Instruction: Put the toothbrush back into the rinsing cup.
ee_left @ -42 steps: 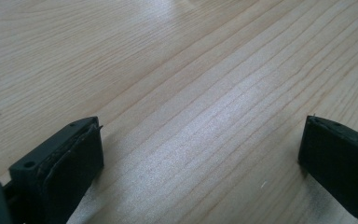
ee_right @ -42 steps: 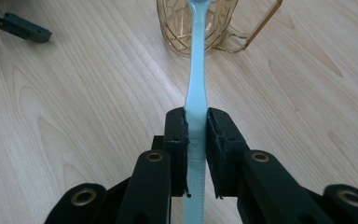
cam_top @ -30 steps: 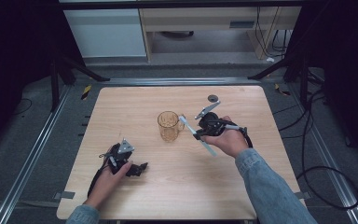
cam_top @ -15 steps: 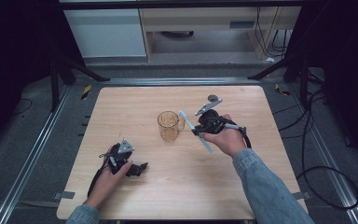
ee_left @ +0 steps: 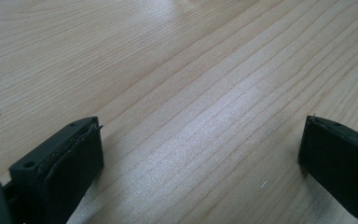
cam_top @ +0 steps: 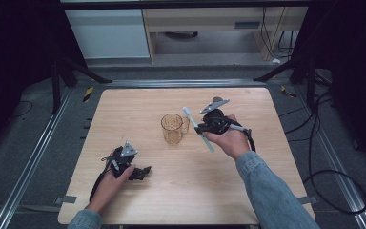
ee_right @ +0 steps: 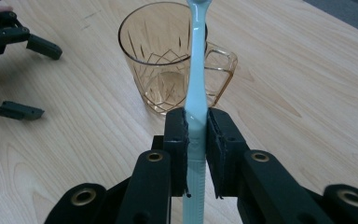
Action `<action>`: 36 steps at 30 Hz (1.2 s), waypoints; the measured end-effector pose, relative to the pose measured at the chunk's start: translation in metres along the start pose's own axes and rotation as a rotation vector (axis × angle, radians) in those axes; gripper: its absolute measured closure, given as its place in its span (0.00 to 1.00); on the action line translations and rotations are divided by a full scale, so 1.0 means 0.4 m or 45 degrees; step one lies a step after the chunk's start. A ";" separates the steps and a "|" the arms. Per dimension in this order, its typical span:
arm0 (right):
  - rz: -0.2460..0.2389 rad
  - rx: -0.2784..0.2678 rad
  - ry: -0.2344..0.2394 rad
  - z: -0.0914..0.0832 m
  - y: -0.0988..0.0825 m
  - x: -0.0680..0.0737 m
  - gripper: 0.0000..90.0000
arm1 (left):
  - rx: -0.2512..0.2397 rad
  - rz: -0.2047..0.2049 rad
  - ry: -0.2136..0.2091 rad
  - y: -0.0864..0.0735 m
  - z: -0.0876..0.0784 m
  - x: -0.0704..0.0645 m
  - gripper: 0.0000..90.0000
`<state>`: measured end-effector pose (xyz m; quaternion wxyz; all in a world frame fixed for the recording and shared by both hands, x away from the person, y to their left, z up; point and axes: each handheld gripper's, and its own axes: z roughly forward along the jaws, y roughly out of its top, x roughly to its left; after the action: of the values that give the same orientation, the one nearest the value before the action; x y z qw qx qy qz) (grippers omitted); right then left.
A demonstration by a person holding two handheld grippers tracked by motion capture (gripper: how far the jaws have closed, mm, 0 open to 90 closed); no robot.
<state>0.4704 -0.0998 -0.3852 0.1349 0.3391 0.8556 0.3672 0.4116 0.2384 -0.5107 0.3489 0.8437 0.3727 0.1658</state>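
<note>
We hold a pale blue toothbrush (ee_right: 196, 100) clenched between the jaws of the right gripper (ee_right: 196, 140), which grip its handle partway along; in the right gripper view the handle rises up the centre of the frame and its head end reaches the top edge, crossing in front of the amber glass mug (ee_right: 168, 60). In the high view the mug (cam_top: 173, 128) stands upright at the centre of the wooden table (cam_top: 124, 105), and the toothbrush (cam_top: 198, 129) lies on a slant just to the right of it, head end up and to the left, above the table and apart from the mug. We judge the step in hand to be setting the toothbrush into the mug. To do it well, we bring the brush over the open rim, tip the handle closer to upright, lower one end inside until it rests against the wall, and only then release; the mug is light and could tip if the handle is pushed against its rim. The left gripper (cam_top: 140, 172) rests on the table at the lower left of the high view, released, and its own view shows its jaws well apart with bare wood between them. Against the earlier frames we find no clear change: both hands, the toothbrush and the mug sit in the same places.
</note>
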 end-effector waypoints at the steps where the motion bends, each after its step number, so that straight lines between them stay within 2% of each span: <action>1: 0.001 -0.006 -0.003 -0.001 0.001 0.000 0.87 | 0.000 0.000 0.000 0.000 0.000 0.000 0.00; 12: 0.047 -0.076 -0.020 0.002 0.011 -0.001 0.87 | 0.000 0.000 0.000 0.000 0.000 0.000 0.00; 28: 0.075 -0.155 -0.059 0.001 0.024 -0.002 0.87 | 0.001 0.000 0.000 0.000 0.000 0.000 0.00; 36: 0.098 -0.240 -0.095 0.001 0.032 -0.006 0.87 | 0.005 0.006 -0.001 0.000 -0.001 0.001 0.00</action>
<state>0.4785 -0.0946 -0.3763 0.1838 0.3709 0.7981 0.4379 0.4117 0.2387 -0.5105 0.3469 0.8453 0.3710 0.1656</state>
